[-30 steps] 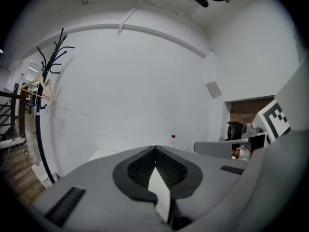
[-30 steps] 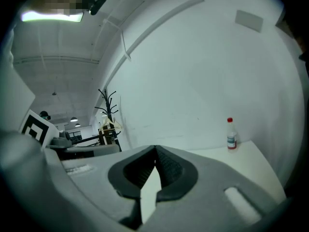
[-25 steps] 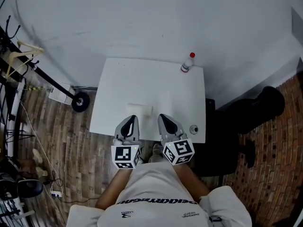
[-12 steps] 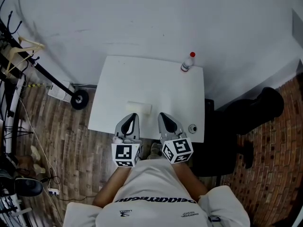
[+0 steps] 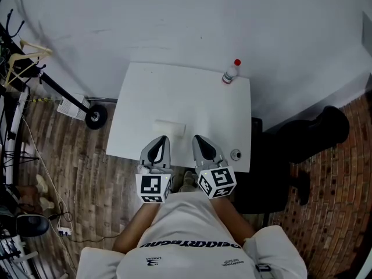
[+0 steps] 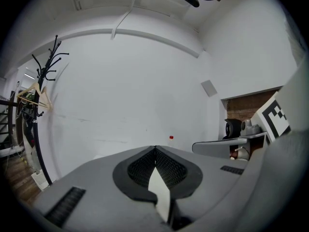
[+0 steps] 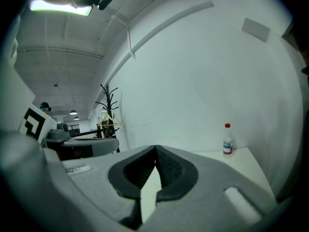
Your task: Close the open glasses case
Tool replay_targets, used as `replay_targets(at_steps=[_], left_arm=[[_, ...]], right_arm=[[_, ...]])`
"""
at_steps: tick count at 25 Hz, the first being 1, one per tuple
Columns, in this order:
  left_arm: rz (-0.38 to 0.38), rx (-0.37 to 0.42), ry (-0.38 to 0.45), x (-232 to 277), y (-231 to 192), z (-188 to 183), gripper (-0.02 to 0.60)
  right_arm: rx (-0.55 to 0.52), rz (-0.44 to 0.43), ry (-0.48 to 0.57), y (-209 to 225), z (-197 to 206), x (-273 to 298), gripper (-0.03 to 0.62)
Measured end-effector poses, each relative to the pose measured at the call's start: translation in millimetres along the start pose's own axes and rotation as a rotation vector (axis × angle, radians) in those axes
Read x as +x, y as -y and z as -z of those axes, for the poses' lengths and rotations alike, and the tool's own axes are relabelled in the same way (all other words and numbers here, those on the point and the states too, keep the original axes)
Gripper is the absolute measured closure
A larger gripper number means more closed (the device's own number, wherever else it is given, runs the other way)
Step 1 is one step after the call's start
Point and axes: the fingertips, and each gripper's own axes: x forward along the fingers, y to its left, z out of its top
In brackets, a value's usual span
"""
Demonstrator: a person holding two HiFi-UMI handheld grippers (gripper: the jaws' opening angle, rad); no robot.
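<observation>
Hovering clenched and empty at the near edge of the tabletop (image 5: 174, 92), the left hand-held gripper (image 5: 162, 139) and right hand-held gripper (image 5: 198, 139) could shove the glasses case (image 5: 170, 128) far instead of shutting it.

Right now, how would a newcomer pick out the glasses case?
Find the white table against the wall, then its near edge. The glasses case lies just beyond the left gripper: a flat, pale oblong almost matching the tabletop, unlike the upright red-capped bottle at the far right corner.
</observation>
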Motion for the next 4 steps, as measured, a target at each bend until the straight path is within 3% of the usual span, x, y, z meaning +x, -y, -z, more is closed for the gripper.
replay_targets(at_steps=[4], left_arm=[[0.004,-0.011,-0.005,3.5,3.7,0.1,0.583]], right_arm=[[0.001,0.000,0.000,3.9,0.8,0.6,0.603]])
